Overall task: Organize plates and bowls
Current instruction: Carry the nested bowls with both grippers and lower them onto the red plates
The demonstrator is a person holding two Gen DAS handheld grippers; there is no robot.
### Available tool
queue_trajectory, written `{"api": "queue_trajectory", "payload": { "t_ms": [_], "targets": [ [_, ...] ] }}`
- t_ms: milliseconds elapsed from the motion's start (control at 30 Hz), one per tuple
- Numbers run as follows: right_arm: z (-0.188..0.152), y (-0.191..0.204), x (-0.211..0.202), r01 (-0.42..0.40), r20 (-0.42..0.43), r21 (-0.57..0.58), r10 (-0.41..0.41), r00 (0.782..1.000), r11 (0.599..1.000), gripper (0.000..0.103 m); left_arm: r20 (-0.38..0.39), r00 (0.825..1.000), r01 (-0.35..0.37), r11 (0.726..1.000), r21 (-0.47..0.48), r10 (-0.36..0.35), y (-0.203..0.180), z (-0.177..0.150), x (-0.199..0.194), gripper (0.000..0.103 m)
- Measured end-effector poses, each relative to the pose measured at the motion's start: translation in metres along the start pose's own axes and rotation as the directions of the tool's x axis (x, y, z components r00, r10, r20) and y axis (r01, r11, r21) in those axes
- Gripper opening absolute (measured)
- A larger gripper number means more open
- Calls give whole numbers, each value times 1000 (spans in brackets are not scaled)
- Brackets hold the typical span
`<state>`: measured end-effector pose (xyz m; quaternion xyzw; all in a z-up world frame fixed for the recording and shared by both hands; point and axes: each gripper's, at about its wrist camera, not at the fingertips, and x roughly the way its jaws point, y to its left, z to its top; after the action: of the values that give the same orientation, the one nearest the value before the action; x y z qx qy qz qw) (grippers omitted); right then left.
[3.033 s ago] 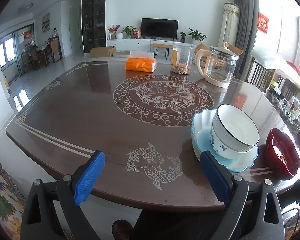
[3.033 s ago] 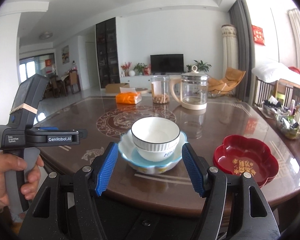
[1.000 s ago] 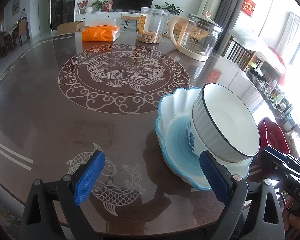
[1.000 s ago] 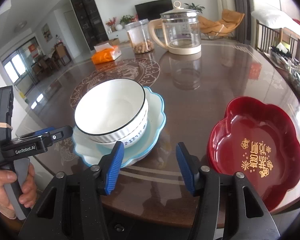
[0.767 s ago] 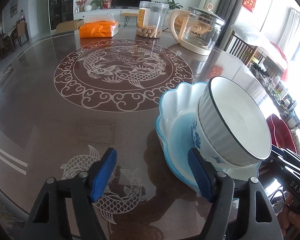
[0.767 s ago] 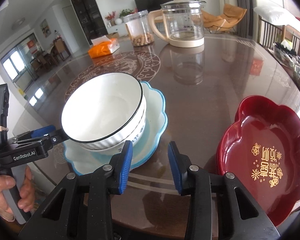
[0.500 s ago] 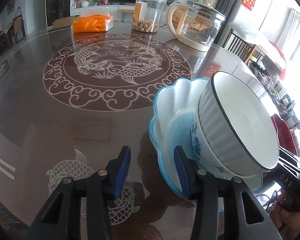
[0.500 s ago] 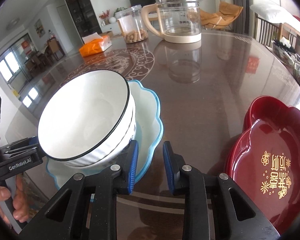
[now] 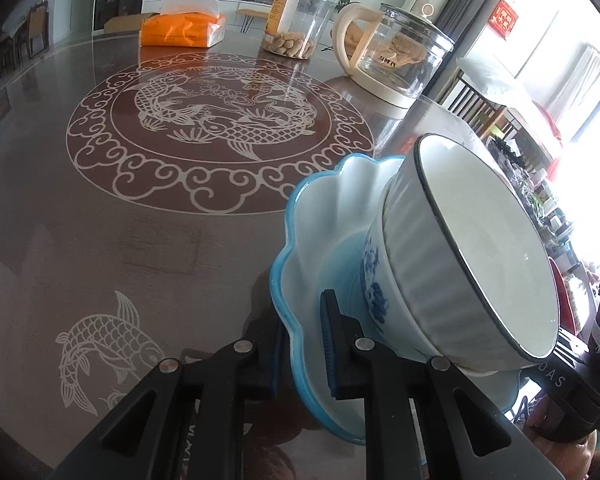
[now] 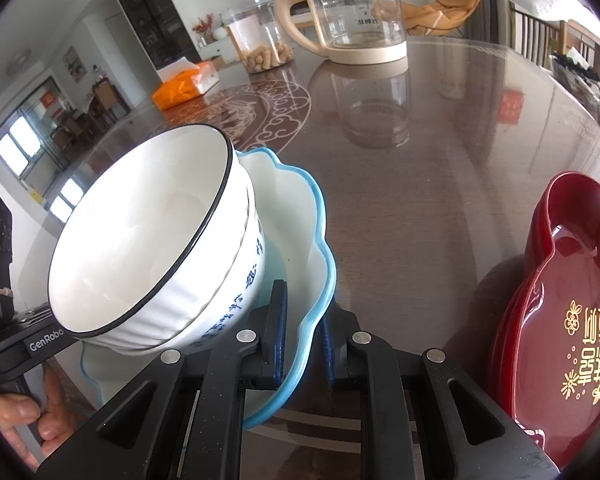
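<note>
Left wrist view: both grippers pinch the rim of the blue scalloped plate (image 9: 320, 216) that carries the white bowl (image 9: 472, 264).

On the left wrist view the left gripper (image 9: 302, 344) is closed narrow on the plate's near edge; on the right wrist view the right gripper (image 10: 303, 330) clamps the opposite rim. Plate and bowl tilt above the dark table (image 9: 112, 240). A red flower-shaped dish (image 10: 572, 320) lies just right. Farther back stand a glass kettle (image 10: 356, 12), a snack jar (image 10: 260, 38) and an orange tissue pack (image 10: 186, 84).

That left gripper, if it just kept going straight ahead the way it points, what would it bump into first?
It already straddles the blue scalloped plate's rim, so probably that plate itself; the white bowl sits just right of the line.
</note>
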<state>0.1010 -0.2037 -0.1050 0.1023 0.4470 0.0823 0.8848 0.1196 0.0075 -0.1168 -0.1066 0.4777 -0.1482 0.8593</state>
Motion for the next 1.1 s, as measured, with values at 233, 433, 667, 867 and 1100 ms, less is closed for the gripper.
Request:
{"api": "queue_trajectory", "payload": {
  "t_ms": [233,433,667,867,1100],
  "targets": [
    [13,1,-29,-25,28,31,24,999,999,18,29,1000,-8,999,39,7,-20,12,-32,16],
    [20,-16,-76,-16,75,79,10,997,997,18,48,997,49,992,115,-54,-66,23,-54,16],
    [18,-65,-135,74,129,150,-94,987,986,18,16,988,150,969,198,-156,-143,28,-41,16],
    [6,-117,-163,146,143,220,-180,973,965,18,-35,980,200,947,252,-198,-202,20,-16,16],
    [-13,-171,-163,171,138,298,-220,966,939,18,-93,978,208,935,286,-189,-242,2,17,16]
  ]
}}
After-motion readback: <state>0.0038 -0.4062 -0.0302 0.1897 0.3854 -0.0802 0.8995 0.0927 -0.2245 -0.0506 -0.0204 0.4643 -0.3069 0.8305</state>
